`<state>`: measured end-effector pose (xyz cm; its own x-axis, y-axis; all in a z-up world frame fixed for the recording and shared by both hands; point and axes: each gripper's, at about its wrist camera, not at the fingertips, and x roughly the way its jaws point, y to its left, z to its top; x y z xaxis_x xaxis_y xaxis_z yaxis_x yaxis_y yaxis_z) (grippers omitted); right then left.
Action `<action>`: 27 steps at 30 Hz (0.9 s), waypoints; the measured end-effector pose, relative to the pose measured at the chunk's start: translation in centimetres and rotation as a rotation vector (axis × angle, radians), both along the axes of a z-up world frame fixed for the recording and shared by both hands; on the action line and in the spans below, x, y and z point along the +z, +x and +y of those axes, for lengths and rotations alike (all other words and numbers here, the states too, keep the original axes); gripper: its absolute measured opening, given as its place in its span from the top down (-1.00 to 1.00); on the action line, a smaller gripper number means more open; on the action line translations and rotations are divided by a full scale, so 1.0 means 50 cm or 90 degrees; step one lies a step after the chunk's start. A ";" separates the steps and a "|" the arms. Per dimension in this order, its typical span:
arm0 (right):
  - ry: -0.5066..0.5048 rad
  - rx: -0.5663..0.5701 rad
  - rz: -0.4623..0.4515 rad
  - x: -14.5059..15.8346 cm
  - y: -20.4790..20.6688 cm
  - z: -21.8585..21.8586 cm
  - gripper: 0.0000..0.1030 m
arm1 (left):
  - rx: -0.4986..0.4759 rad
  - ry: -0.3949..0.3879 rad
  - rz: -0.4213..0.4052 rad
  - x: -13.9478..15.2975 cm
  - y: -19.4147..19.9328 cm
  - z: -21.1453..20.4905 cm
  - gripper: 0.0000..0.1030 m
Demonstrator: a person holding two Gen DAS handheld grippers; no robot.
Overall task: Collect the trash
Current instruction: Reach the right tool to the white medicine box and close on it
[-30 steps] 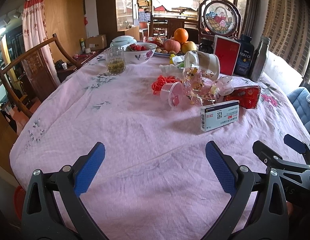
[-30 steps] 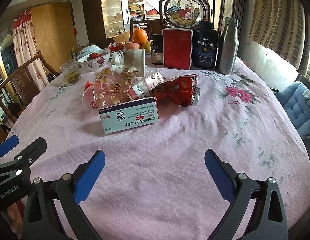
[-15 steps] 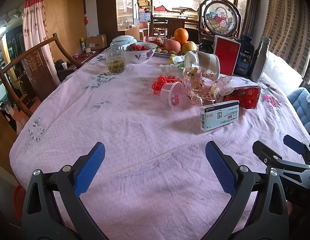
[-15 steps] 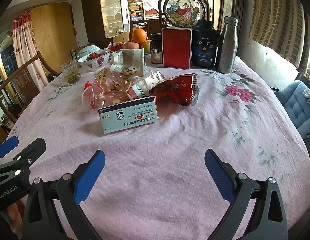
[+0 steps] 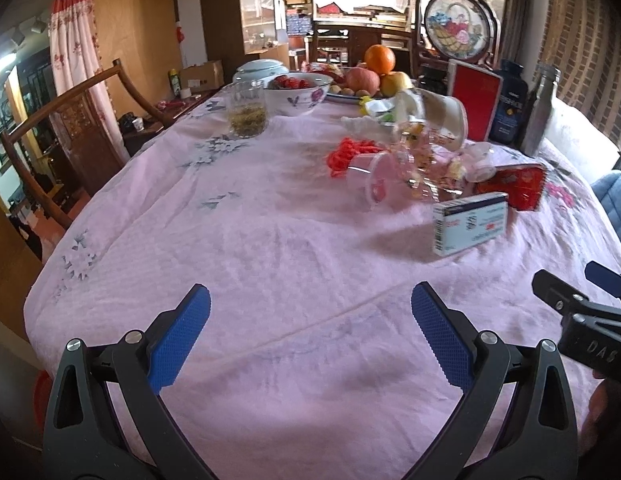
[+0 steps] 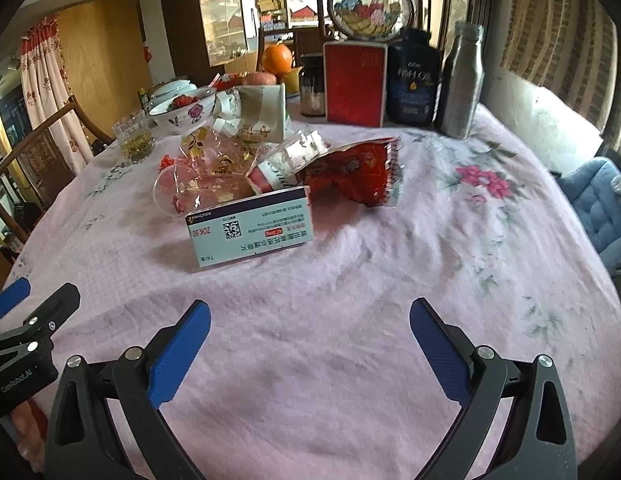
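A pile of trash lies mid-table on the pink cloth: a white medicine box (image 6: 250, 230) (image 5: 468, 223), a torn red snack bag (image 6: 356, 176) (image 5: 510, 186), clear printed wrappers (image 6: 208, 162), a tipped clear plastic cup (image 5: 370, 182), a tipped paper cup (image 6: 256, 114) (image 5: 442, 114) and a red net (image 5: 346, 154). My left gripper (image 5: 310, 332) is open and empty above the near table edge. My right gripper (image 6: 310, 344) is open and empty, short of the medicine box.
At the back stand a red box (image 6: 354, 82), a fish oil bottle (image 6: 414, 78), a metal bottle (image 6: 460, 82), a glass of tea (image 5: 246, 110), a bowl (image 5: 296, 92) and fruit (image 5: 378, 60). A wooden chair (image 5: 62, 136) is left; a blue cushion (image 6: 598, 204) is right.
Both grippers have moved slightly forward toward the trash pile; the medicine box looms a little larger. Both stay open.
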<state>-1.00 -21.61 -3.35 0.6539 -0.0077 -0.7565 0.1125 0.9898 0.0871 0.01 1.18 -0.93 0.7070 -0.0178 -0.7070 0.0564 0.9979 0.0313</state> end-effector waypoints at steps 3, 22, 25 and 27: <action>0.007 -0.005 0.013 -0.001 0.028 0.006 -0.89 | 0.007 0.004 0.001 -0.005 0.012 0.013 -0.88; -0.143 -0.044 0.055 -0.048 0.194 0.177 -0.89 | 0.044 -0.039 0.033 -0.036 0.059 0.112 -0.88; -0.160 -0.075 0.061 -0.056 0.215 0.183 -0.89 | 0.045 -0.047 0.036 -0.039 0.062 0.117 -0.88; -0.168 -0.083 0.070 -0.066 0.227 0.189 -0.89 | 0.043 -0.049 0.038 -0.041 0.064 0.117 -0.88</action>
